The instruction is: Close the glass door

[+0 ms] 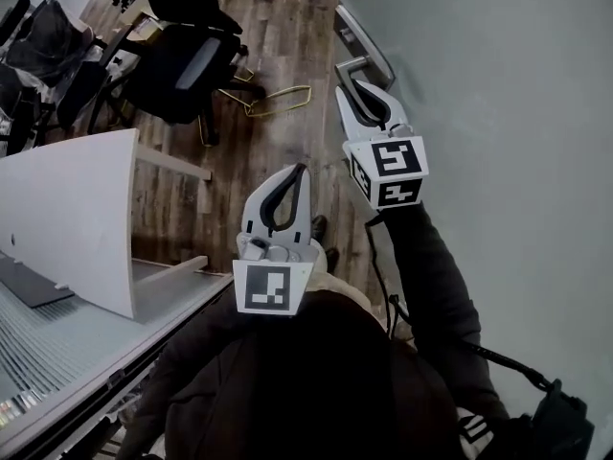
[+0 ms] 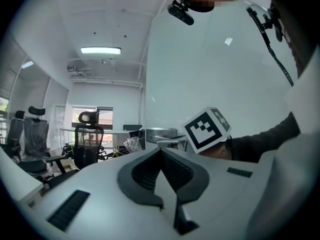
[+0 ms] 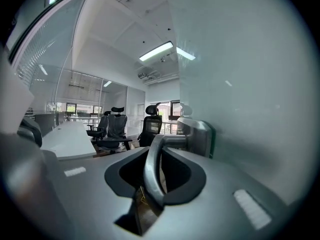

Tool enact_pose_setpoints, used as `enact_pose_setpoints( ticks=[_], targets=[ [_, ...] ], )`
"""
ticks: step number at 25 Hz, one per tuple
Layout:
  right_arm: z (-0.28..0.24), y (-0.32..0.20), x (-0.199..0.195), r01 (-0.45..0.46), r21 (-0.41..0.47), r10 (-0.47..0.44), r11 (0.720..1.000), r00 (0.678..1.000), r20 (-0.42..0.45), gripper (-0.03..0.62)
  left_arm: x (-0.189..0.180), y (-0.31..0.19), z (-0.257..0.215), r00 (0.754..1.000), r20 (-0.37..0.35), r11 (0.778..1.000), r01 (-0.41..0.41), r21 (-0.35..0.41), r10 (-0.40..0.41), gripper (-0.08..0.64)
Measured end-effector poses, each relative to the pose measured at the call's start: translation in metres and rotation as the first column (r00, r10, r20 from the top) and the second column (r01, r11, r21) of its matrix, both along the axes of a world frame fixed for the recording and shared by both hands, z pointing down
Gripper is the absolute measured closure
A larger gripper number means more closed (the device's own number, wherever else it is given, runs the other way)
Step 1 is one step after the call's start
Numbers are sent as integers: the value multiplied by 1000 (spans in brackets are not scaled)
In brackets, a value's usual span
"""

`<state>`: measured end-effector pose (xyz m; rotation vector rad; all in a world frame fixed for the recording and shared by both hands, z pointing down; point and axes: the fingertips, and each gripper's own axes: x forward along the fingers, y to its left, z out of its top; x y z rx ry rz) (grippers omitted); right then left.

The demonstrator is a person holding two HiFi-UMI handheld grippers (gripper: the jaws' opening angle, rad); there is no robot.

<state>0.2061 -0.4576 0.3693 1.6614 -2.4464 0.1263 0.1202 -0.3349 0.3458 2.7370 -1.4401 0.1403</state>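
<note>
Right gripper [image 1: 364, 86]: I have it raised to the door, its jaws closed round the lever of the door handle [image 1: 352, 64]. In the right gripper view the lever [image 3: 150, 176] runs down through the gap of the right gripper [image 3: 159, 150], a dark pad on either side of it.
Left gripper [image 1: 300, 170]: I hold it low in front of my chest, well apart from the door. Its jaws meet at the tips and nothing sits between them; the left gripper view shows the left gripper [image 2: 161, 149] empty.
Glass door [image 1: 498, 113]: frosted pane filling the right side of the head view, with the handle's metal plate at its left edge.
Marker cube [image 2: 207, 129]: the right gripper's, seen from the left gripper view just beside the handle.
Office chairs [image 1: 182, 60]: black, standing on the wooden floor [image 1: 278, 142] beyond the grippers.
White desk [image 1: 77, 209]: curved top, to my left.
</note>
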Motion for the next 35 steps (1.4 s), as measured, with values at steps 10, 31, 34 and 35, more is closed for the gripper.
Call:
enact_pose_setpoints(
  ticks=[10,31,34,35],
  targets=[
    [0,35,-66,107,2,-107,994,994,0,528,-88,54,-4,988,33,988,154,-1,-154,563],
    [6,151,-231,337,6,-337,941,941,-18,528,-264,180,-17,970,-5,969,244,38,-244,563],
    [6,171,-253,374,7,-374,928,927,-21,528,-277,195,-20,968,-5,967,252,40,-252,563],
    [6,178,-260,388,8,-388,922,922,-20,528,-279,199,-19,966,-7,966,257,40,-257,563]
  ],
)
